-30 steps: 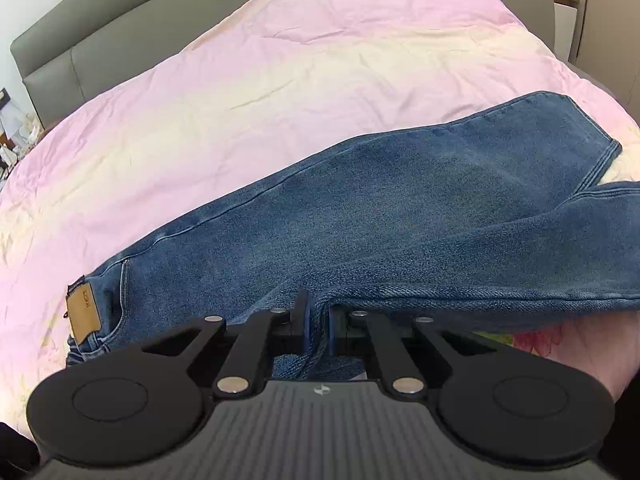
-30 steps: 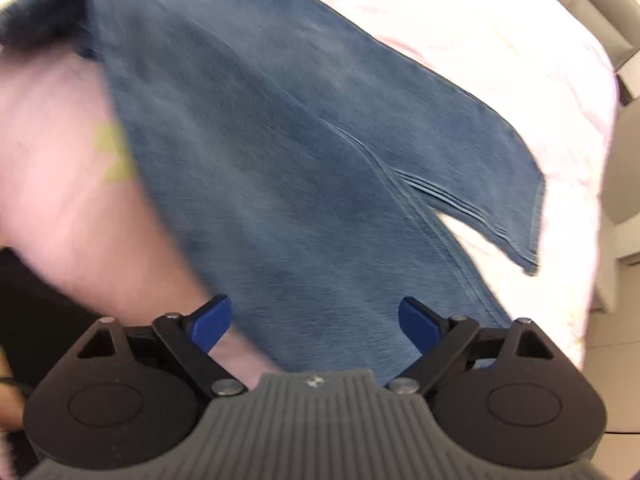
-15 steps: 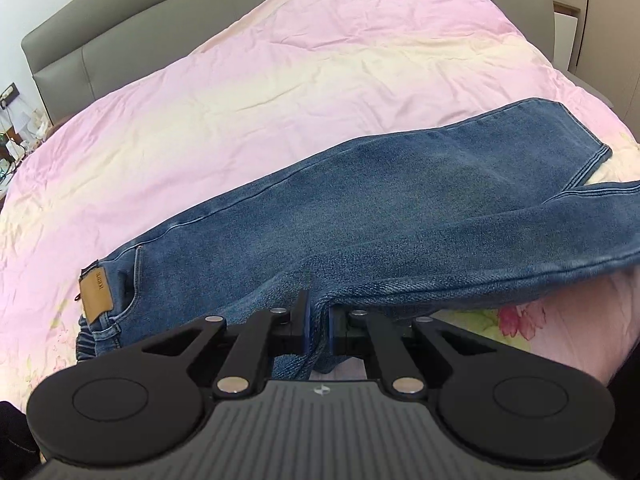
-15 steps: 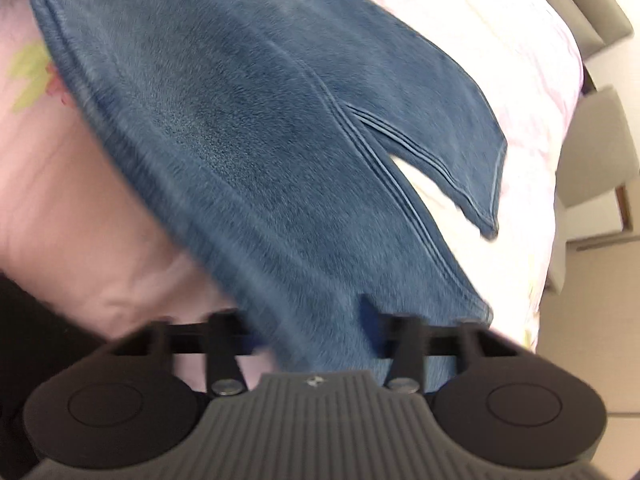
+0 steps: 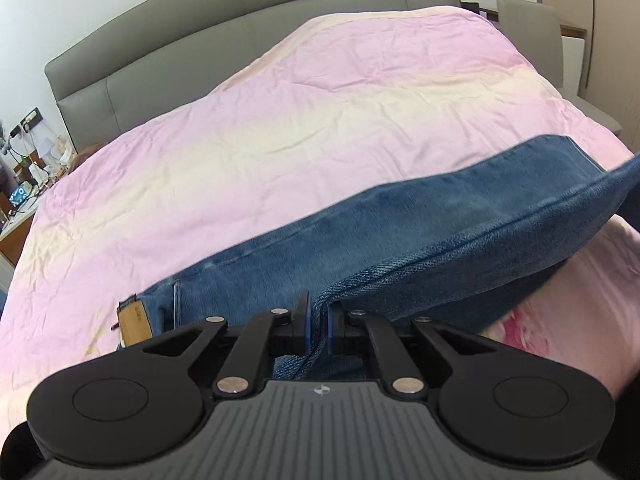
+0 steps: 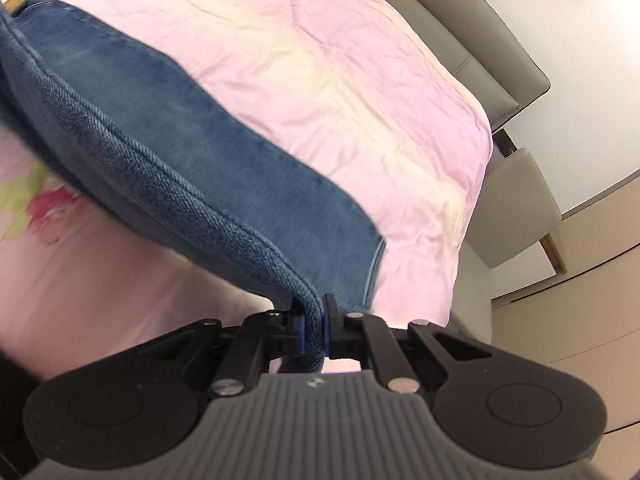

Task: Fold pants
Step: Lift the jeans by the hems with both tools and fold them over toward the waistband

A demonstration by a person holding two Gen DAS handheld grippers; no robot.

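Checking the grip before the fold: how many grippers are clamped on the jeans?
2. The left gripper pinches the jeans near the waistband; the right gripper pinches the lifted edge further along the leg.

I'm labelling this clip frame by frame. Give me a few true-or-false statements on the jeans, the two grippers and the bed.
1. The left gripper is shut on the jeans. True.
2. The right gripper has open, empty jaws. False: it pinches a seamed edge of the jeans.
3. The bedspread is pink and cream. True.
4. The jeans are black. False: blue denim.
5. A tan waistband patch shows. True.
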